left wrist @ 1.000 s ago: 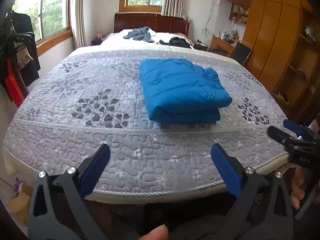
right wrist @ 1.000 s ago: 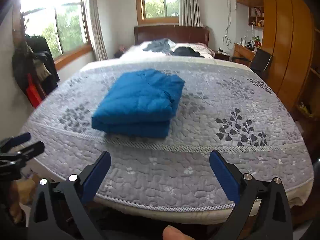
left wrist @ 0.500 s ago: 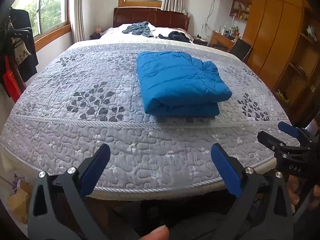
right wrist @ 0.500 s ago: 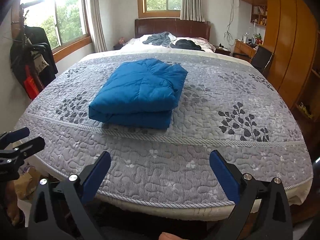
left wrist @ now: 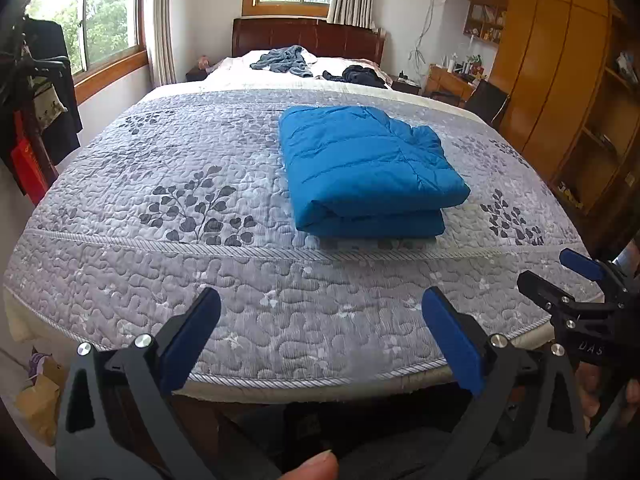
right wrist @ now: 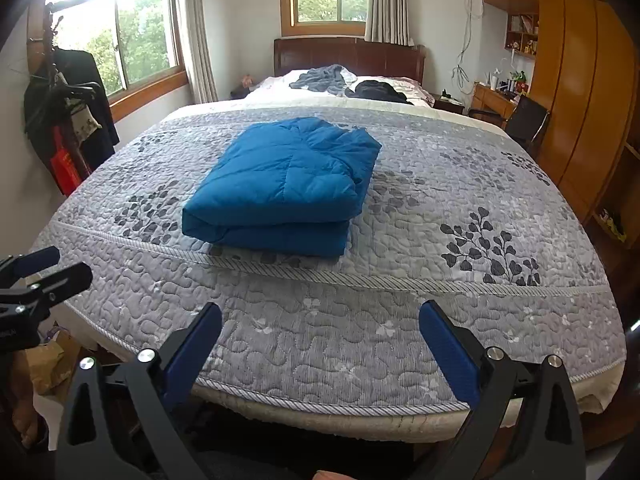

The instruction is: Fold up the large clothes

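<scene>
Left black two-finger gripper with blue pads (left wrist: 320,328) at foot of bed, fingers spread wide, empty. Right matching gripper (right wrist: 320,336) likewise wide, empty. Beyond both: folded blue quilted puffer jacket (left wrist: 368,168) flat mid-bed on grey leaf-print quilted bedspread (left wrist: 160,184). Farther: crumpled grey-blue garment (left wrist: 282,60), dark garment (left wrist: 354,76) near dark wooden headboard (left wrist: 308,38).

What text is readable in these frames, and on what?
"DAS": white letters on the black body of the right claw, seen from the left wrist view; the word may run on out of sight.
White lettering on the left claw body, at the right wrist view's left edge: too small and cut off to read.
Items on the wall shelf: too blurred to read.
Blue jacket: no text visible.
</scene>
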`<state>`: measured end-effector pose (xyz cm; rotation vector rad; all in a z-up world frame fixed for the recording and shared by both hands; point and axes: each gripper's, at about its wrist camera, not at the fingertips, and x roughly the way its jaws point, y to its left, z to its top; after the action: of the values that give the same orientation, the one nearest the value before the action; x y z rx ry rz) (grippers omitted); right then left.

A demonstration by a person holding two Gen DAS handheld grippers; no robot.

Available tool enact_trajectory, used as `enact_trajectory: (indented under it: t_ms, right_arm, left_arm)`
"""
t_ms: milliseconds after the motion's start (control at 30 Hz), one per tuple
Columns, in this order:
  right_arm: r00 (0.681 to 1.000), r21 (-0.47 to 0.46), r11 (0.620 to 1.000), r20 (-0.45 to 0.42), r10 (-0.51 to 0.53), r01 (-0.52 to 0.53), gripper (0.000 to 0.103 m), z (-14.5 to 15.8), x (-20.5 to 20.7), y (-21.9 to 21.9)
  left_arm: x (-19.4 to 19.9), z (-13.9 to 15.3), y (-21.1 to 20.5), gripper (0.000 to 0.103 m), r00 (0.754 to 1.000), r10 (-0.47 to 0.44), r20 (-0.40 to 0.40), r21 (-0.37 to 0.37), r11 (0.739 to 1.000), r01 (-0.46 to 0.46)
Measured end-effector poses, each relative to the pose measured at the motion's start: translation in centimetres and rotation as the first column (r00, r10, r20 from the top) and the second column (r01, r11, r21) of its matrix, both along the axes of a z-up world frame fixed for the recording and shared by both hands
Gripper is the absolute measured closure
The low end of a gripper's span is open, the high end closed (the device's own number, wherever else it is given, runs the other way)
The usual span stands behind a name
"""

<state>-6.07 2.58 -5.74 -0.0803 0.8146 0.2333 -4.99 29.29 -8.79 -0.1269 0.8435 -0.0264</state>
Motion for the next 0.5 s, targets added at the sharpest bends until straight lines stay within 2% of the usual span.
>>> enact_trajectory:
  t_ms: [500]
  right_arm:
    - [0.999,-0.003,1.0,0.037,0.0,0.0,0.004,0.28,-0.38,0.11]
  left_arm:
    - [0.18,-0.07,0.05,0.003,1.0,0.002,-0.001,-0.001,1.0,-0.002]
